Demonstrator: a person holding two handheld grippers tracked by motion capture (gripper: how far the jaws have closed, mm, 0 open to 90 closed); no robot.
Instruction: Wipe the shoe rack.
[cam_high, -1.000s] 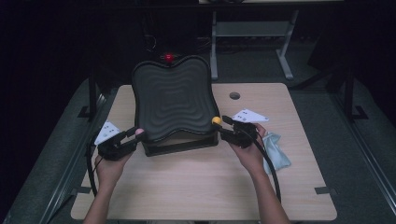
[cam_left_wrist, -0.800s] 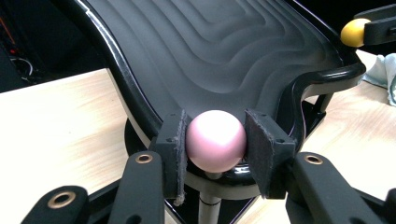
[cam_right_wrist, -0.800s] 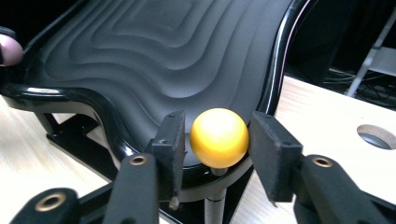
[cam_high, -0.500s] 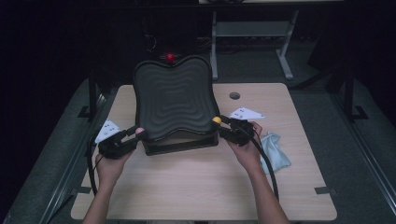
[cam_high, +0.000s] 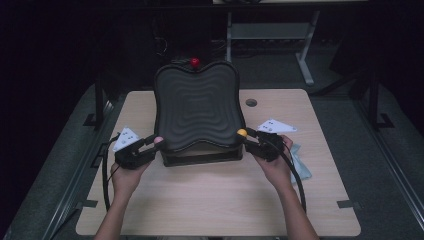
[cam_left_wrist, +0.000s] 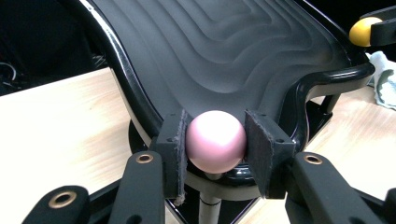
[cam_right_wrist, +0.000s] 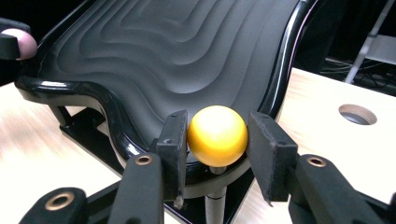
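A black tray (cam_high: 197, 110) with a wavy ridged surface stands tilted on a stand at the middle of the table. Ball knobs sit at its corners: a pink ball (cam_high: 158, 140) at the near left, a yellow ball (cam_high: 242, 133) at the near right, a red ball (cam_high: 194, 62) at the far top. My left gripper (cam_high: 152, 144) is shut on the pink ball (cam_left_wrist: 215, 141), both pads pressed to its sides. My right gripper (cam_high: 248, 136) has just been closing, and its pads now hold the yellow ball (cam_right_wrist: 217, 135) between them.
The wooden table (cam_high: 215, 200) has a round cable hole (cam_high: 251, 102) behind the tray on the right. A pale crumpled cloth (cam_high: 300, 162) lies by my right wrist. A metal table frame (cam_high: 270, 31) stands in the dark beyond the far edge.
The right gripper has shifted slightly at the yellow ball. The left hand and the tray look the same.
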